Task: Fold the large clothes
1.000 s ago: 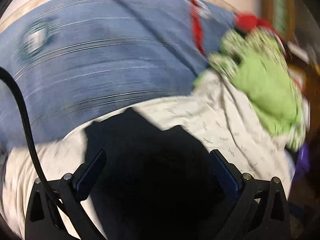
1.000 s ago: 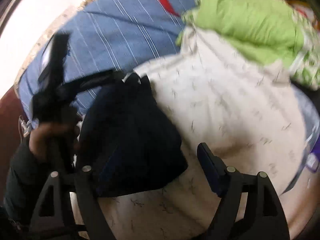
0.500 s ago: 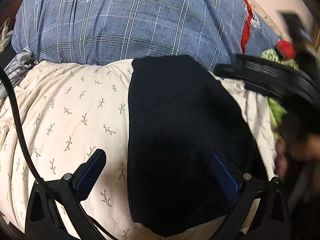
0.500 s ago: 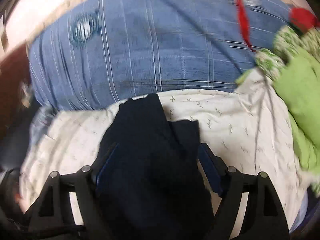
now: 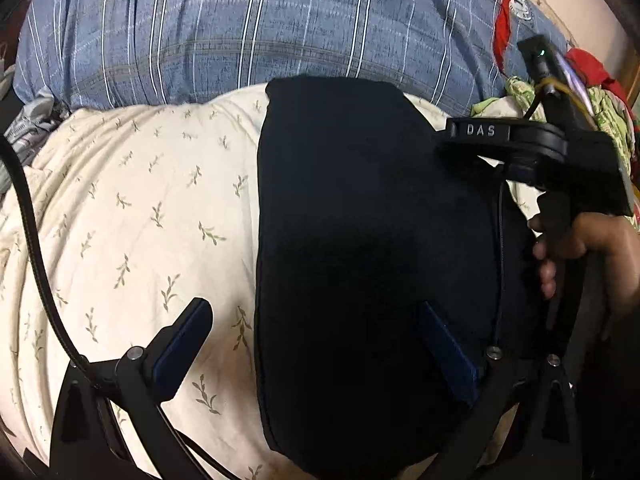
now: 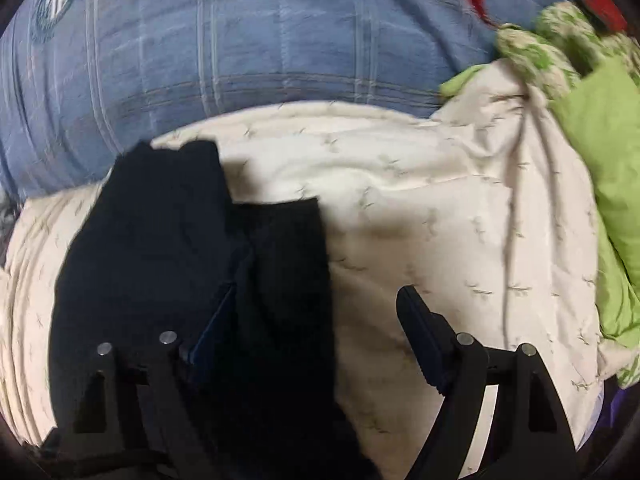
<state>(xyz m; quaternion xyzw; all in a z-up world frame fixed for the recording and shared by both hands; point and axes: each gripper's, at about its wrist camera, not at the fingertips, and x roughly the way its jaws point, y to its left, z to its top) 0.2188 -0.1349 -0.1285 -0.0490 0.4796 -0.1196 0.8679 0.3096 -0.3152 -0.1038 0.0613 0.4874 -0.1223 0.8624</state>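
Observation:
A dark navy garment [image 5: 372, 240], folded into a long block, lies on a cream quilt with a leaf print [image 5: 132, 208]. My left gripper [image 5: 316, 328] hangs open above it. Its left finger is over the quilt and its right finger over the dark cloth, with the garment's left edge between them. In the right wrist view the same garment [image 6: 160, 248] fills the lower left, with a second folded layer on top. My right gripper [image 6: 316, 320] is open across the garment's right edge and holds nothing. A hand [image 5: 580, 248] grips the right tool's handle.
A blue checked cover [image 5: 280, 20] lies beyond the quilt. Green cloth [image 6: 600, 140] and a red piece [image 5: 584, 68] are heaped at the right. A black cable [image 5: 32, 240] runs down the left of the left wrist view.
The left view swung from the blue cover down onto the dark garment, then held still. The right gripper slid toward the garment's right edge, so the garment now sits further left in its view.

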